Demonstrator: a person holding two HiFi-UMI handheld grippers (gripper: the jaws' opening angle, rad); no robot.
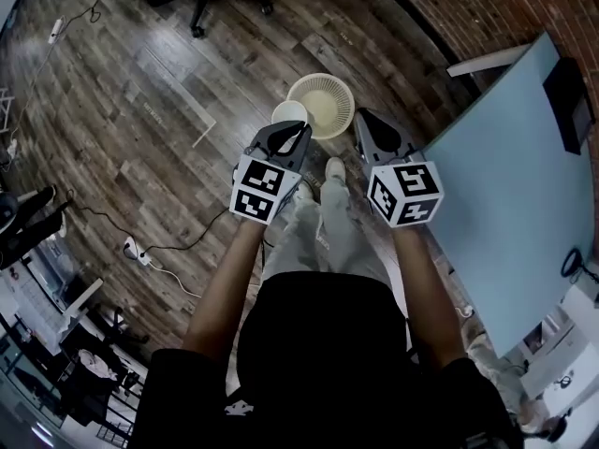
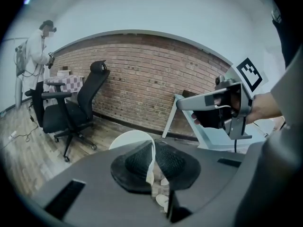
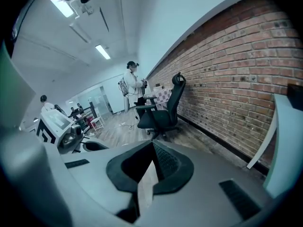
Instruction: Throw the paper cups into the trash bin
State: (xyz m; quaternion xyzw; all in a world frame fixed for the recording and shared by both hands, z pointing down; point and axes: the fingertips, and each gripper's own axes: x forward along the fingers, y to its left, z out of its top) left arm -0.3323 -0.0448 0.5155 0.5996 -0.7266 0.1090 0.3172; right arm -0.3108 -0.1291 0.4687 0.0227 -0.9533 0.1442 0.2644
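Note:
A white paper cup (image 1: 289, 112) hangs over the near rim of a round cream trash bin (image 1: 328, 96) that stands on the wooden floor. My left gripper (image 1: 298, 129) is shut on the cup's wall. In the left gripper view the cup (image 2: 129, 138) shows just left of the pads, its thin wall pinched at the left gripper (image 2: 151, 151). My right gripper (image 1: 361, 118) hovers at the bin's right side. It also shows in the left gripper view as the right gripper (image 2: 185, 105). In its own view the right gripper (image 3: 152, 149) is shut, with nothing between the pads.
A pale blue table (image 1: 510, 195) runs along the right, beside a brick wall (image 2: 142, 84). A black office chair (image 2: 78, 105) stands further back, with a person (image 2: 35, 56) behind it. A power strip (image 1: 137, 250) and cables lie on the floor at the left.

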